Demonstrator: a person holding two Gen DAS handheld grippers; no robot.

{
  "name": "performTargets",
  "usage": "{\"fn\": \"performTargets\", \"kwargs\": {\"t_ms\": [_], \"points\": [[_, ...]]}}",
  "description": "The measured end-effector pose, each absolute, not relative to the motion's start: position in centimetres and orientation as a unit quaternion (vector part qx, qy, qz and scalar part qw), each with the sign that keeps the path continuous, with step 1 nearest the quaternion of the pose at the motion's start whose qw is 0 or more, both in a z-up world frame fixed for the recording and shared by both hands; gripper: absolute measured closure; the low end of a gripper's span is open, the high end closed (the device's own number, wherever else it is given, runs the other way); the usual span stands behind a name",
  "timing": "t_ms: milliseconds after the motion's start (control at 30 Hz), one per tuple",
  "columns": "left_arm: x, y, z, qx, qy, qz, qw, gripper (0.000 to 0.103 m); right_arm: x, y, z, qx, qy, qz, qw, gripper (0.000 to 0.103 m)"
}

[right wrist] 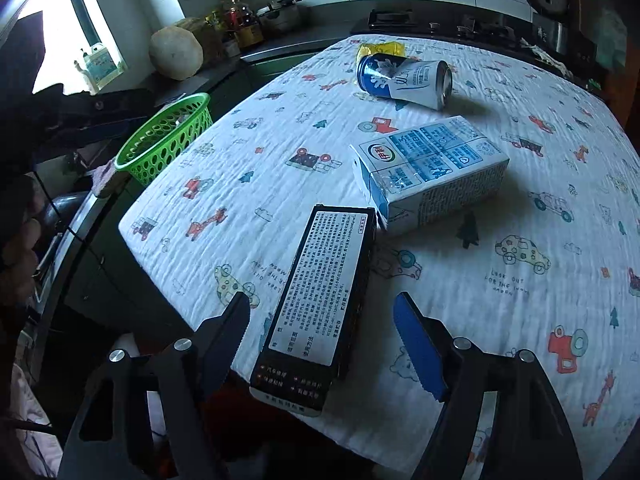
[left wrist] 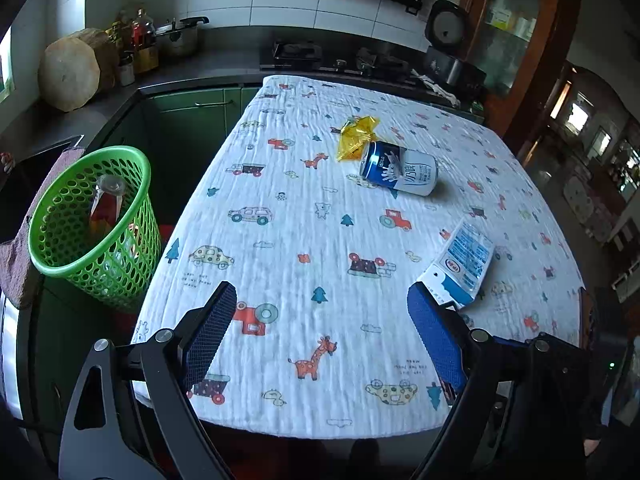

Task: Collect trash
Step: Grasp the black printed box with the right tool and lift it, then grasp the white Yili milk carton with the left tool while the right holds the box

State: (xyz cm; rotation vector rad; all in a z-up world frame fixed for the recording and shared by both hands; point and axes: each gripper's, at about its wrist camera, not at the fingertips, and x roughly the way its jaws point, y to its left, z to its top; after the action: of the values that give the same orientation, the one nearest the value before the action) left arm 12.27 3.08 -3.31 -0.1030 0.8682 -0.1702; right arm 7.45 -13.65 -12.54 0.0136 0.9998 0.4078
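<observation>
A green mesh basket [left wrist: 92, 224] stands left of the table with a bottle [left wrist: 106, 204] inside; it also shows in the right wrist view [right wrist: 168, 140]. On the patterned tablecloth [left wrist: 304, 240] lie a blue-white can [left wrist: 400, 170], a yellow wrapper [left wrist: 356, 136] and a blue-white milk carton [left wrist: 464, 264]. My left gripper [left wrist: 320, 320] is open and empty above the near table edge. In the right wrist view a long black box [right wrist: 320, 292] lies at the near edge, between the fingers of my open right gripper [right wrist: 324, 332]. The carton [right wrist: 432, 168], can [right wrist: 404, 80] and wrapper [right wrist: 380, 48] lie beyond.
A dark kitchen counter [left wrist: 180, 72] runs behind and left of the table, with a wooden block [left wrist: 72, 72], bottles [left wrist: 140, 40] and a pot [left wrist: 180, 36]. A stove [left wrist: 340, 58] and rice cooker [left wrist: 448, 44] stand at the back. Green cabinets [left wrist: 192, 120] are below.
</observation>
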Motion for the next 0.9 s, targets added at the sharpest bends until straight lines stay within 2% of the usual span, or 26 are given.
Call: {"fn": "performTargets", "kwargs": {"t_ms": [233,300,900], "points": [[13.3,1.5,-3.3,-0.034,0.421,-0.108,0.9,0.017,8.2,-12.3,-14.3,-0.029,0.491,0.166,0.855,0.045],[13.8,0.6,-3.4,-0.029,0.422,-0.118,0.898,0.017,8.0,-12.6,-14.2,-0.028,0.49,0.168,0.855,0.054],[17.8,-11.4,-6.1,0.043,0.444,-0.22,0.867,0.012,3.5,-21.2,-11.6,0.014,0.474,0.138,0.869,0.056]]}}
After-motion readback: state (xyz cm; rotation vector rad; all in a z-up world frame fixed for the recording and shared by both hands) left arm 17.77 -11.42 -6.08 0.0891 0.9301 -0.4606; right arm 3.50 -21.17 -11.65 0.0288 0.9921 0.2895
